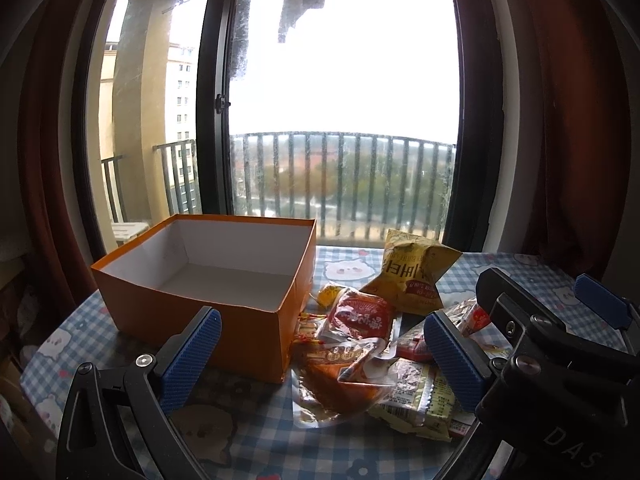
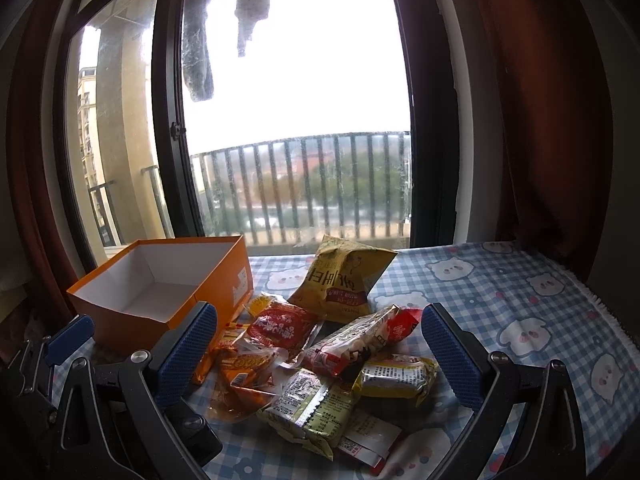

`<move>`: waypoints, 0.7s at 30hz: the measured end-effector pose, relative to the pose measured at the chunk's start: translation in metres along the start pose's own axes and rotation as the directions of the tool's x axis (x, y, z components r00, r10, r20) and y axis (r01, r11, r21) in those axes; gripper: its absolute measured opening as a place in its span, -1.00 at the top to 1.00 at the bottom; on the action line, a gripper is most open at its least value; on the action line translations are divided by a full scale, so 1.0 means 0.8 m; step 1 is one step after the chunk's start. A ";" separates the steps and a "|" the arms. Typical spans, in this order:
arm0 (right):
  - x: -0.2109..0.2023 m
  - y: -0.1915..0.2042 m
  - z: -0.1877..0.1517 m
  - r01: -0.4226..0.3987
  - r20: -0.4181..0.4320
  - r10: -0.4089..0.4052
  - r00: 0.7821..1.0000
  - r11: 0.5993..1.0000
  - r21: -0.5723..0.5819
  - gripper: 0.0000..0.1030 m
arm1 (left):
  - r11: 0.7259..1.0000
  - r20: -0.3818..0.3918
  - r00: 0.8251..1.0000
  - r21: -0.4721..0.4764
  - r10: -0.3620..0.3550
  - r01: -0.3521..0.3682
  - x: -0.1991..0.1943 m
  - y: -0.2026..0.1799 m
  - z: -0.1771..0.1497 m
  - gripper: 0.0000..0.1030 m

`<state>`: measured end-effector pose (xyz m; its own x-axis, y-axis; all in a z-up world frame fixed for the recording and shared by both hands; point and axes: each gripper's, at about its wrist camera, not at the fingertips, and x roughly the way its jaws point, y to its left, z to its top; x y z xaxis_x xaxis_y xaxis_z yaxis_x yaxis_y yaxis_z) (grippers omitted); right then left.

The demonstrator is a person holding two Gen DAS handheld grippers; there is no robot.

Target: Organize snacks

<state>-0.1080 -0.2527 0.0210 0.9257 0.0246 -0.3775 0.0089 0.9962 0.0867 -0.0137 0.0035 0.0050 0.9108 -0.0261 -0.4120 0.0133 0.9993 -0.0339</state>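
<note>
Checked bear tablecloth [image 2: 500,292] by balcony window. Our left gripper [image 1: 320,360] and right gripper [image 2: 320,356] both spread wide, empty. Snack pile [image 2: 320,368] dead ahead of right fingers; empty orange box [image 1: 208,276] lies left, nearer left gripper.

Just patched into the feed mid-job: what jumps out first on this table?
The open orange box stands out first, at the left of the checked tablecloth, with nothing visible inside it. Right beside it lies a loose heap of snack packets, with a yellow chip bag propped up at the back towards the window. Both tongs, left and right, are open and hold nothing.
</note>
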 end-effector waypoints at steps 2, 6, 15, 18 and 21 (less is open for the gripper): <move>-0.002 0.001 0.002 0.002 0.009 -0.002 1.000 1.000 -0.005 -0.99 | 1.000 -0.003 1.000 0.001 0.007 -0.007 0.000 -0.001 0.001 -0.97; -0.006 0.003 0.004 0.015 0.025 -0.014 1.000 1.000 -0.023 -0.97 | 1.000 -0.001 1.000 -0.003 0.011 -0.011 -0.001 0.000 0.001 -0.97; -0.008 -0.003 0.006 0.009 0.035 -0.008 0.999 1.000 -0.010 -0.96 | 1.000 -0.009 1.000 -0.014 0.002 -0.002 -0.001 0.001 0.001 -0.97; -0.007 -0.004 0.005 0.009 0.032 -0.009 0.999 1.000 -0.009 -0.96 | 1.000 0.005 1.000 -0.007 0.001 -0.001 -0.004 -0.001 0.000 -0.97; -0.005 -0.005 0.005 0.009 0.029 -0.009 1.000 1.000 -0.009 -0.96 | 1.000 0.015 1.000 -0.001 -0.003 0.003 -0.006 -0.004 0.000 -0.97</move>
<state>-0.1104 -0.2568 0.0259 0.9362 0.0132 -0.3513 0.0140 0.9971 0.0750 -0.0178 0.0007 0.0070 0.9168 -0.0290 -0.3983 0.0158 0.9992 -0.0364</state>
